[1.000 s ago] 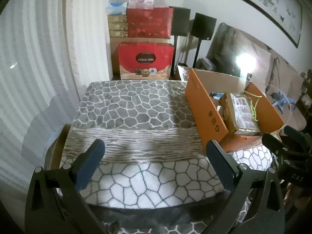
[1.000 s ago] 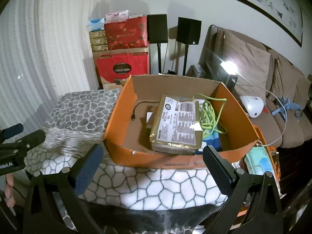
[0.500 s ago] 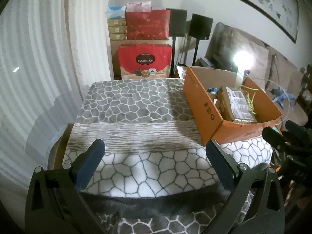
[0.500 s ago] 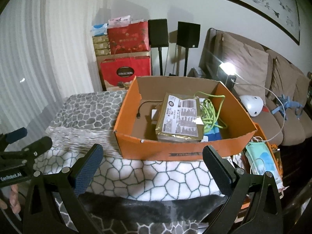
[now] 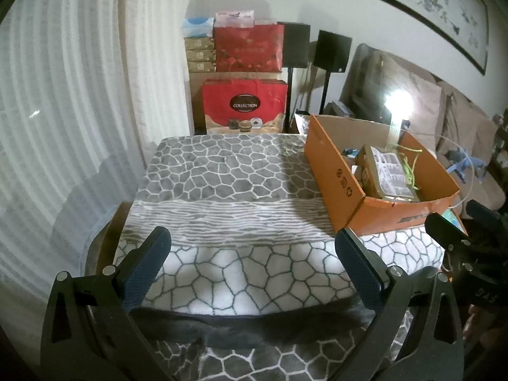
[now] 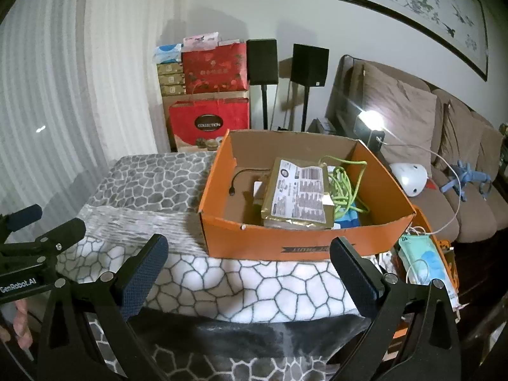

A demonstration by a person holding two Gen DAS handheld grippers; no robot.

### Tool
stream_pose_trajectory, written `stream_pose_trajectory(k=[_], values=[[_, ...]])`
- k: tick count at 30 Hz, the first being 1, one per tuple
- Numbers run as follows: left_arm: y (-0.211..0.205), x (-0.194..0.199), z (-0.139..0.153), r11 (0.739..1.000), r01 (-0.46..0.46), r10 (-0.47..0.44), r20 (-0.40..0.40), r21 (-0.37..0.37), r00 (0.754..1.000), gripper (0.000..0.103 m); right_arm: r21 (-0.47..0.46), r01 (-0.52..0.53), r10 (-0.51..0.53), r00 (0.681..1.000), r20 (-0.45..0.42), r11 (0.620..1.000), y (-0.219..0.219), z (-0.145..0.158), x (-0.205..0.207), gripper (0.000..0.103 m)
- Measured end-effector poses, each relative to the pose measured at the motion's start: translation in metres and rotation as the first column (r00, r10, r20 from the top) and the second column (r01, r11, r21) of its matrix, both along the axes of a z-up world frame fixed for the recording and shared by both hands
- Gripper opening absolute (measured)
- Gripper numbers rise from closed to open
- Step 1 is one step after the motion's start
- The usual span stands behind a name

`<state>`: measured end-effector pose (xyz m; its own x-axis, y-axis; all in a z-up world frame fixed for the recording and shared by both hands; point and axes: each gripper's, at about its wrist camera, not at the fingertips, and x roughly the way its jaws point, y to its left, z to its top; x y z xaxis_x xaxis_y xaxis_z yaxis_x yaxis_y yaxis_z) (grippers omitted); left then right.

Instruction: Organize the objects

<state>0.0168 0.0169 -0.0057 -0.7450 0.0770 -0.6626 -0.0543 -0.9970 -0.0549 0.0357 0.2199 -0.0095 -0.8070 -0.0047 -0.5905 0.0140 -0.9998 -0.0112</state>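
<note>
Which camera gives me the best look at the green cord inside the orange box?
The right wrist view. It looks down into the orange box, so the green cord shows as a loose tangle beside the gold packet. The left wrist view sees the box from its side, with only a few strands of the cord above the packet.

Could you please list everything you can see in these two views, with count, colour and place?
cardboard box: one, orange, on the right part of the blanket
packet: one, gold with a white label, inside the box
cord: one, green, coiled in the box beside the packet
cable: one, black, in the box's left part
blanket: one, grey and white, covering the table
gift bags: two, red, stacked by the wall
speakers: two, black, on stands
sofa: one, brown, at right
left hand-held gripper: one, black, open, empty
right hand-held gripper: one, black, open, empty
</note>
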Motion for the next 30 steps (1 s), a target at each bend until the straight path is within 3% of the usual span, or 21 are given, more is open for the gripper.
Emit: stream_pose_trajectory(k=[30], values=[[-0.014, 0.018, 0.009, 1.0, -0.006, 0.007, -0.008, 0.017, 1.0, 0.103, 0.007, -0.003, 0.003, 1.0, -0.01, 1.0, -0.005, 0.005, 0.015, 0.103]])
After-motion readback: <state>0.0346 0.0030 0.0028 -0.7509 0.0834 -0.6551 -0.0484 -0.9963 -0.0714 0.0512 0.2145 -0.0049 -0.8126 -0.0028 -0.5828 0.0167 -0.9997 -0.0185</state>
